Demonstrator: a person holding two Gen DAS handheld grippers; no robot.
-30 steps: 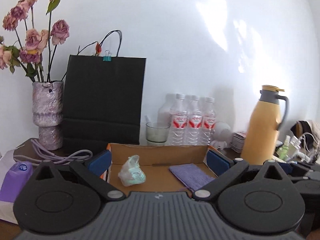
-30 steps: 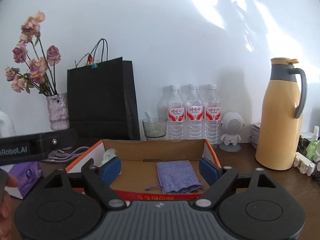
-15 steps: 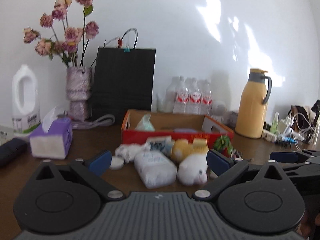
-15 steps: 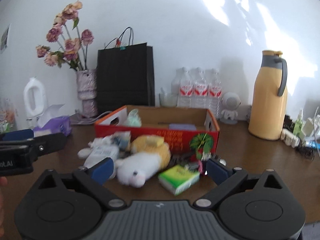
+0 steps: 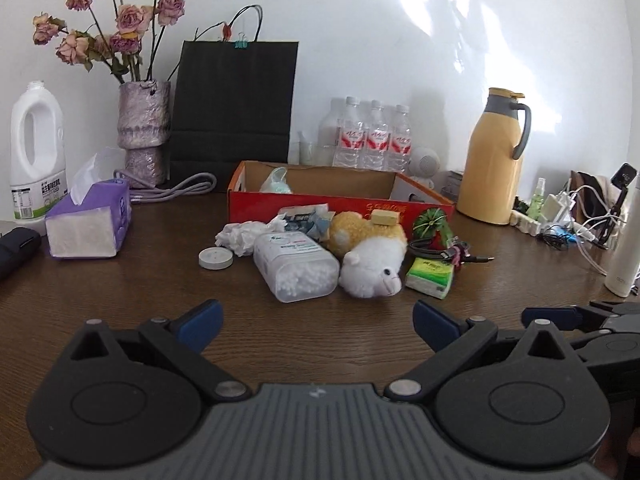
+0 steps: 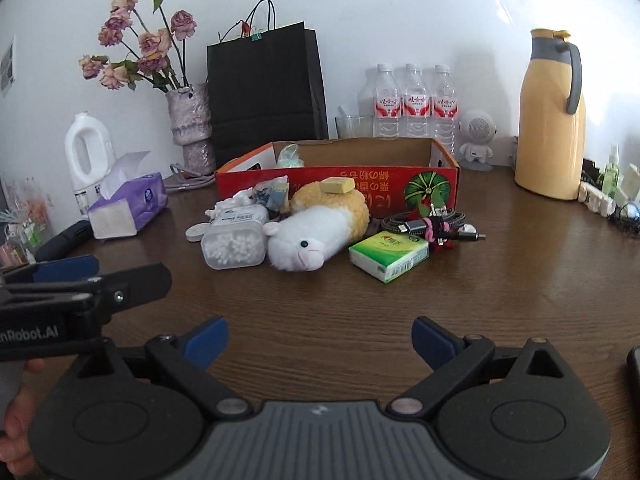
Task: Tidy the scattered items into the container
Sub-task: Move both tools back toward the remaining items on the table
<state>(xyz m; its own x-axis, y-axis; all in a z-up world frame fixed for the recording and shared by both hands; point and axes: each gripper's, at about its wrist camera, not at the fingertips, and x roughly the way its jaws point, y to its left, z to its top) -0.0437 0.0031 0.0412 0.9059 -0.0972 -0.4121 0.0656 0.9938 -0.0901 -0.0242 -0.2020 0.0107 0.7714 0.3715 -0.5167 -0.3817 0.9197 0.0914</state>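
A: Right tool point(image 6: 320, 332) first: blue pads spread wide, just been opening, nothing between them. Left tool point(image 5: 316, 314) likewise wide, holding nothing.

B: Both hovering over bare dark wooden tabletop point(image 6: 340, 304), short of the pile?

A: Yes, apart from everything. Nearest the right tool: green paper tissue pack point(image 6: 390, 256), lying flat. Just beside it, white-and-yellow plush animal point(image 6: 316, 236) on its side, with a small yellow block point(image 6: 338, 185) resting on top. Left of that, touching the plush, clear plastic box of cotton swabs point(image 6: 234, 246). Behind the tissue pack, coiled black cable point(image 6: 432, 224).

B: And the container?

A: Red open-topped cardboard box point(image 6: 360, 190) right behind the pile. Inside mostly hidden by the front wall; only a pale green crumpled bag point(image 6: 289, 156) showing above the rim.

B: So, the step: reaching in for a pick, most of the tidying not yet done.

A: Seems so. Next, probably: bring one tool forward and down over a single item, straddle its narrow side, close, lift clear of the rim. Tissue pack for the right, swab box for the left. Worth minding the block on the plush; likely to slide off.
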